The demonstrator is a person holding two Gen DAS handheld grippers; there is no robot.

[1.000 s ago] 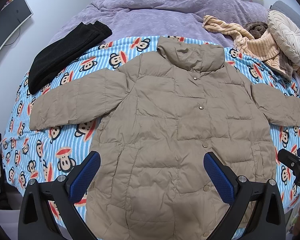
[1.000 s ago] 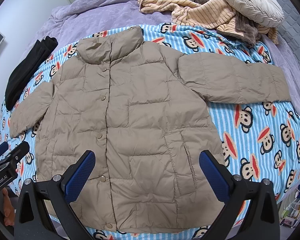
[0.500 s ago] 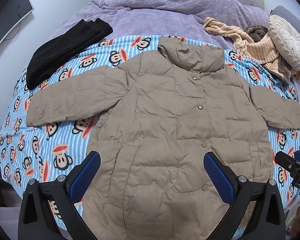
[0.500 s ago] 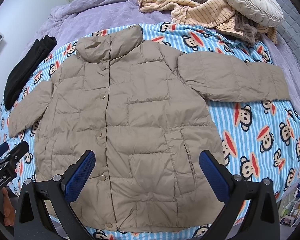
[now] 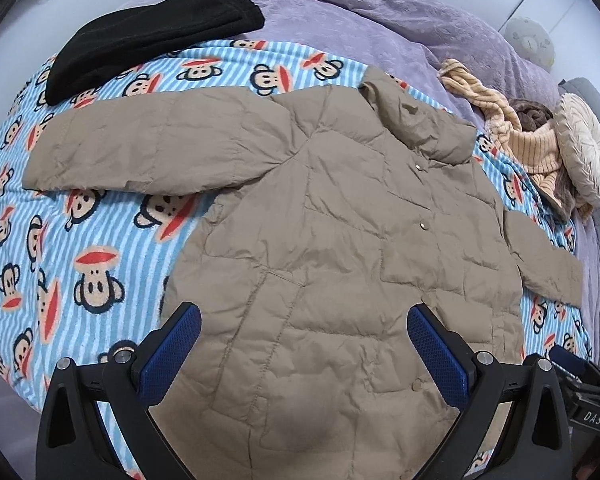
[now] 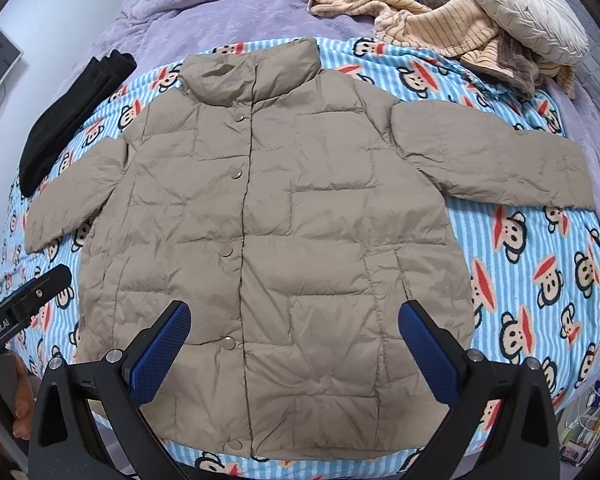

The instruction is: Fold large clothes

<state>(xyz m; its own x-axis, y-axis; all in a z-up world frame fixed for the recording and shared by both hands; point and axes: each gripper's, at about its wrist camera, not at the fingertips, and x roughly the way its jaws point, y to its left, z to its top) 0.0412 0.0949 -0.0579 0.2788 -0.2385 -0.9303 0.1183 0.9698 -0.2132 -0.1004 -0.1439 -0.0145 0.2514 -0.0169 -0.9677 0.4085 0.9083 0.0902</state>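
A tan puffer jacket (image 6: 300, 208) lies flat and face up on a blue striped monkey-print blanket (image 6: 540, 280), snaps closed, both sleeves spread out sideways. In the left wrist view the jacket (image 5: 340, 240) fills the middle, with its left sleeve (image 5: 140, 148) stretched toward the left. My left gripper (image 5: 304, 344) is open and empty above the jacket's lower left part. My right gripper (image 6: 294, 340) is open and empty above the jacket's hem. The left gripper's body also shows at the right wrist view's left edge (image 6: 24, 304).
A folded black garment (image 5: 148, 36) lies at the blanket's far left. A pile of beige striped clothes (image 6: 440, 28) and a round cream cushion (image 6: 524, 4) sit at the far right. A purple duvet (image 5: 380, 12) covers the bed behind. The bed's edge is near me.
The left gripper has moved left and closer to the bed and turned, so the left sleeve now looms larger. The right gripper has barely moved. The jacket has not moved.
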